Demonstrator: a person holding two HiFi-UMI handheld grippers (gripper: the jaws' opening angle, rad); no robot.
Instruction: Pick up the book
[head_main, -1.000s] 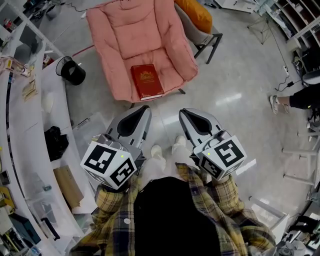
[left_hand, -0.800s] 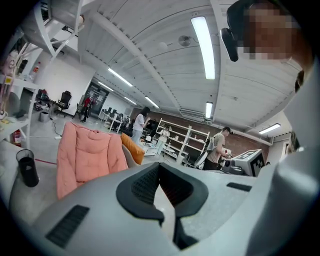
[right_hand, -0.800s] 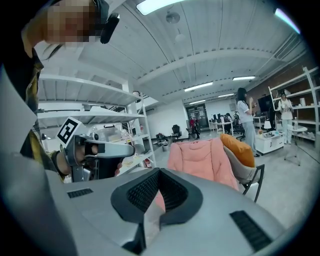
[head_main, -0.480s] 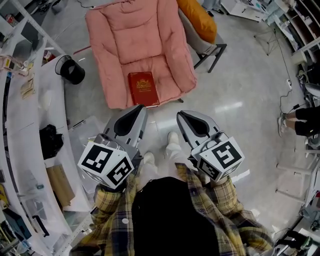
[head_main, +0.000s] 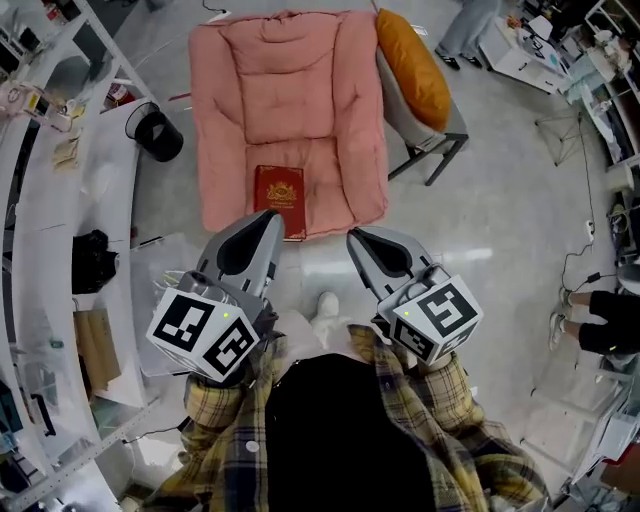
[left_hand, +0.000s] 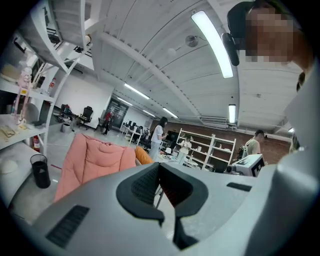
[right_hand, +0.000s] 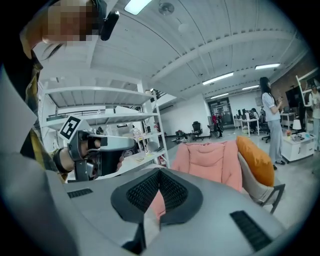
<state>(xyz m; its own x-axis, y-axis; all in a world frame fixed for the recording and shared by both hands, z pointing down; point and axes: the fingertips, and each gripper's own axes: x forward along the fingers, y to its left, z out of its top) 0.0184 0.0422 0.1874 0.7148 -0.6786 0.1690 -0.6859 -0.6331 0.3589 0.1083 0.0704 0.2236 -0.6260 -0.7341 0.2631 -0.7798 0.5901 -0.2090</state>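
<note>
A red book (head_main: 278, 198) with a gold emblem lies flat on the seat of a pink armchair (head_main: 285, 90) in the head view. My left gripper (head_main: 271, 215) is shut and empty, with its tip at the book's near right corner as seen from above. My right gripper (head_main: 352, 238) is shut too and sits further right, just short of the seat's front edge. The left gripper view has the shut jaws (left_hand: 160, 165) pointing roughly level past the armchair (left_hand: 95, 160). In the right gripper view, the shut jaws (right_hand: 159, 173) face the armchair (right_hand: 210, 162).
An orange cushion (head_main: 412, 65) rests on a grey chair right of the armchair. A black bin (head_main: 158, 135) stands on the floor to its left. A white curved desk (head_main: 60, 220) with a black bag (head_main: 88, 262) runs along the left. People stand by shelves farther back (right_hand: 270, 117).
The person has walked toward the armchair. Both grippers came forward with them, and the left tip has gone from well short of the book to its near edge.
</note>
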